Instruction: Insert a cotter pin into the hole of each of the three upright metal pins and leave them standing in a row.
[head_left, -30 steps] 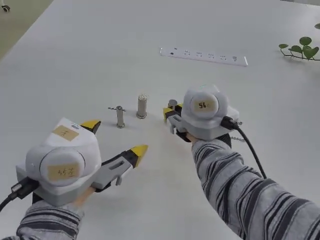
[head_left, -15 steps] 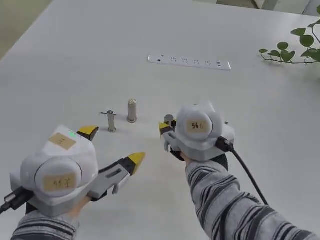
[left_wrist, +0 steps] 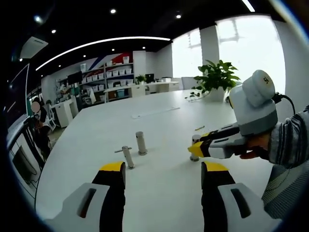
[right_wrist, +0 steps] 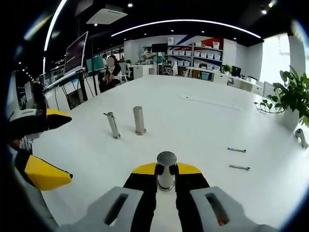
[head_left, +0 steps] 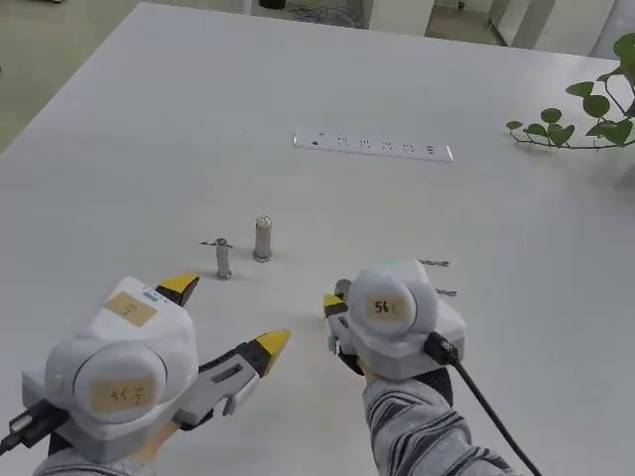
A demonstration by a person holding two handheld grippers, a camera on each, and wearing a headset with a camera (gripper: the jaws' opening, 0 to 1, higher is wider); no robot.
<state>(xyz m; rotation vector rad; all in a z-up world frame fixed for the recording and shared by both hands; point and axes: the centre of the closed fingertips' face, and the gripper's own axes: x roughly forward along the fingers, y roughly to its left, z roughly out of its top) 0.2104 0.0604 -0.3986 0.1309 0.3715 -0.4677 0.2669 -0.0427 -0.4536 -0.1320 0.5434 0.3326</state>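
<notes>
at the left of the bench (head_left: 179,109) the left gripper (head_left: 226,315) hangs spread and empty, facing a cottered pin (head_left: 223,258) and a bare pin (head_left: 262,238), both upright. the right gripper (head_left: 334,305) pinches the third pin (right_wrist: 166,176), short, grey, upright. two cotter pins (head_left: 446,293) lie flat just to its right, long axes crosswise, so the right hand is nearer, though occupied

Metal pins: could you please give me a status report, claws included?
Left claw open, empty. Right claw shut on third pin, upright. Short pin has its cotter; tall pin bare. Two loose cotters lie nearby, nothing blocking.
</notes>
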